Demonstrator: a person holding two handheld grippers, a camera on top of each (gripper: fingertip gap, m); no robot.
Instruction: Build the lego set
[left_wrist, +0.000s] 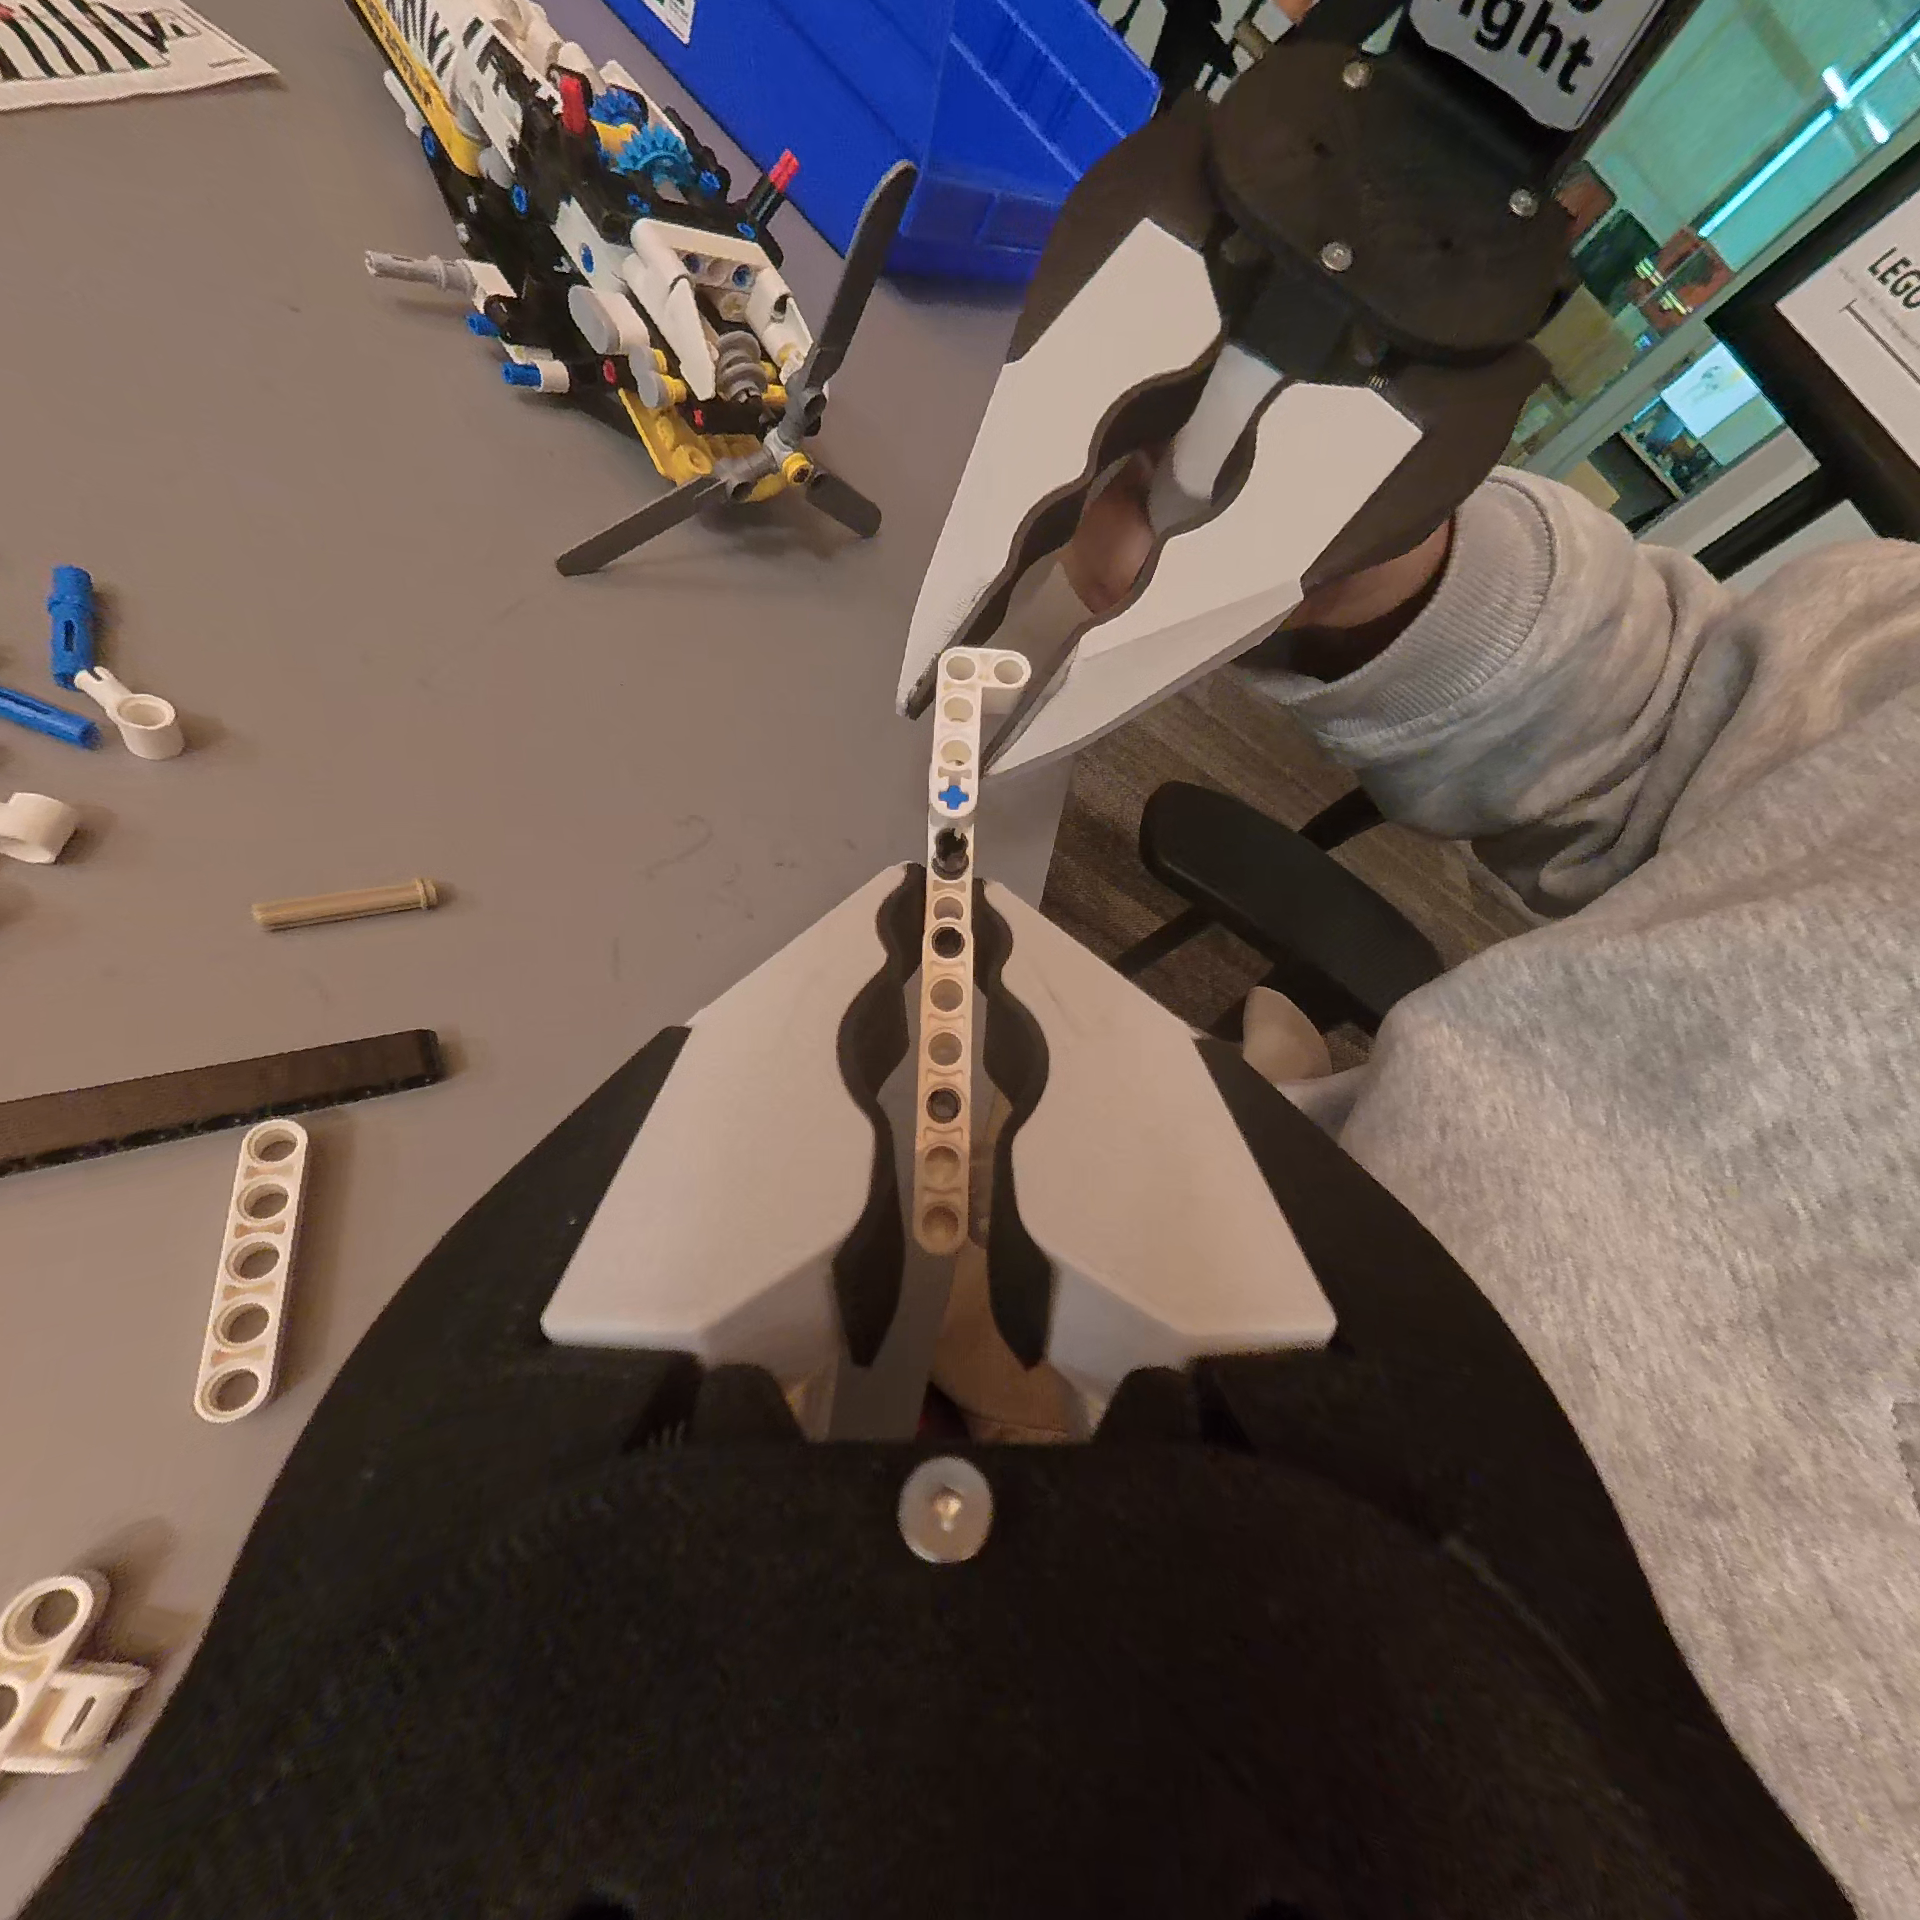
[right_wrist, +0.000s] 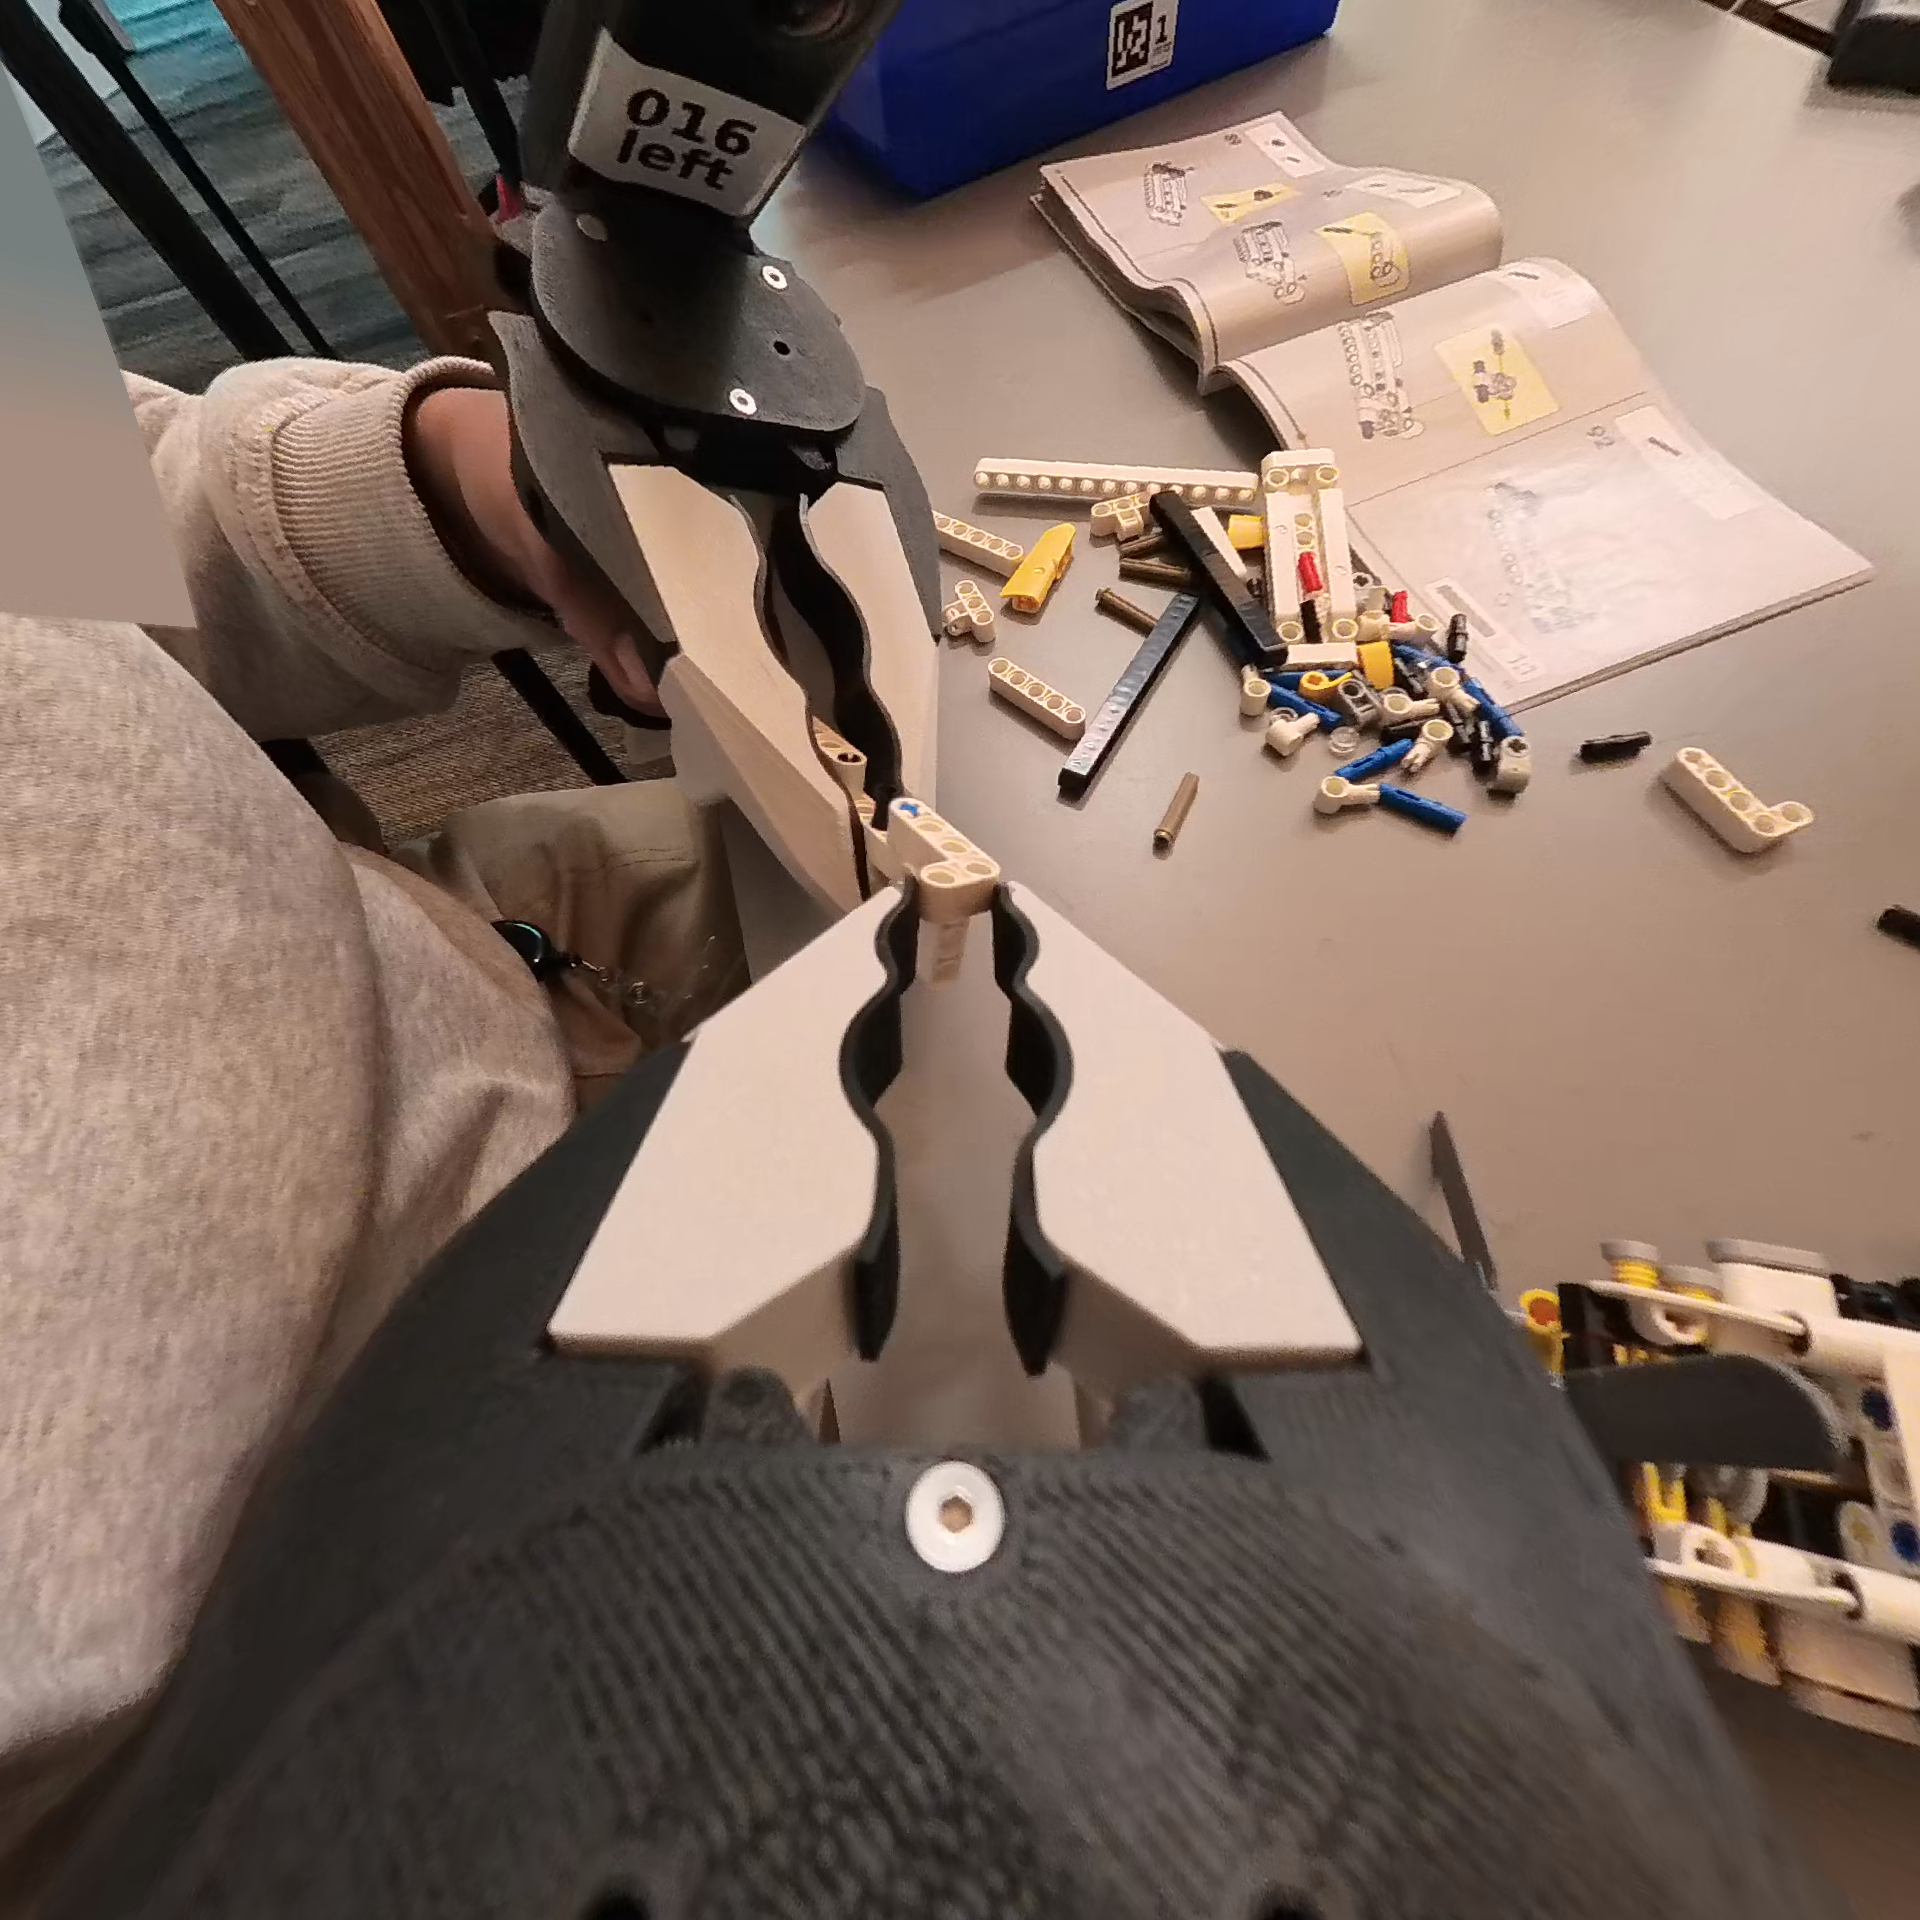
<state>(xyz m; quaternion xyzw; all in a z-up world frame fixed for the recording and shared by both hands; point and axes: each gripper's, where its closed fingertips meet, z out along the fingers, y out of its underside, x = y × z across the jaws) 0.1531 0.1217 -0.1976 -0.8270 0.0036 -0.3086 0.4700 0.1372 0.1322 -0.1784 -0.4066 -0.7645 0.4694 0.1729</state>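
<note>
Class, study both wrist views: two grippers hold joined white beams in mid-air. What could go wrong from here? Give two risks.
1. The right gripper pinches only the short end of the L-shaped beam, so it could twist or slip.
2. The long beam in the left gripper hangs past the table edge, above the person's lap; a dropped piece might fall to the floor.

Smooth glossy plastic is seen on the white beam (left_wrist: 943, 1049); matt grey tabletop (left_wrist: 520, 727), fuzzy cloth sleeve (left_wrist: 1558, 665) at two o'clock.
</note>
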